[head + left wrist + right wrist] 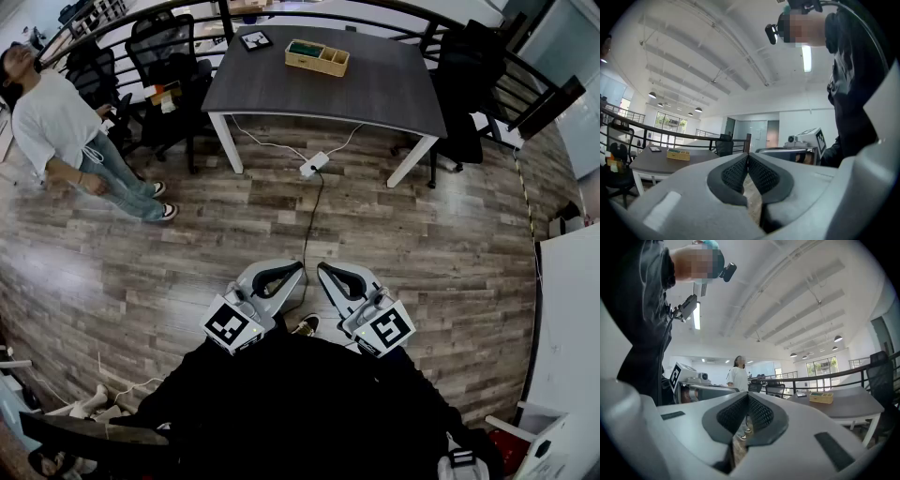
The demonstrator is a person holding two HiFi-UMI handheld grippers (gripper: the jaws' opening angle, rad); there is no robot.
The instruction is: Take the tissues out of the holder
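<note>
Head view: wooden holder (317, 57) sits at the top centre of the frame, near the far edge of the dark tabletop (375, 94); its left compartment holds something green, too small to identify. Bare tabletop lies in front of it. Left claw (277, 278) and right claw (343, 279) are at lower centre, side by side over the wood floor (441, 244), well apart from the tabletop. Power strip (313, 165) and its cable lie between. Left gripper view: jaws closed together, nothing between; holder at far left. Right gripper view: jaws pressed together, empty; holder at right.

Tan holder (317, 57), dark grey table (375, 94), brown wood-grain floor (216, 244).
</note>
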